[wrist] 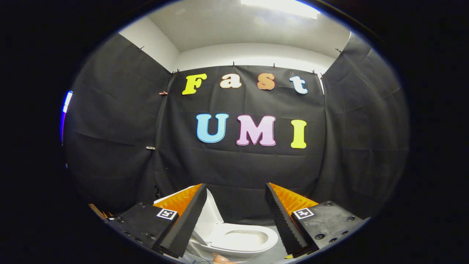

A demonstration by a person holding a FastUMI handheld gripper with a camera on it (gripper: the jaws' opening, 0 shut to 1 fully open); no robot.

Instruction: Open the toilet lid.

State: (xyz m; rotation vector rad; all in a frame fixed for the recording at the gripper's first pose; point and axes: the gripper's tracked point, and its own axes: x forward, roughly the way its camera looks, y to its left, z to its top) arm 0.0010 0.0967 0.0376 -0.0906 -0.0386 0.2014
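Observation:
A white toilet stands on the floor below and beyond my fingers, seen in the gap between them. Its oval seat ring and bowl lie uncovered. The white lid stands tilted up at the toilet's left side, and my left finger hides part of it. My gripper hangs above the toilet, open, with a wide gap and nothing between the fingers. Neither finger touches the lid or the seat.
Black cloth walls close in the booth behind and on both sides of the toilet. The grey floor shows to the right of the bowl. What looks like part of a person's hand shows just in front of the bowl.

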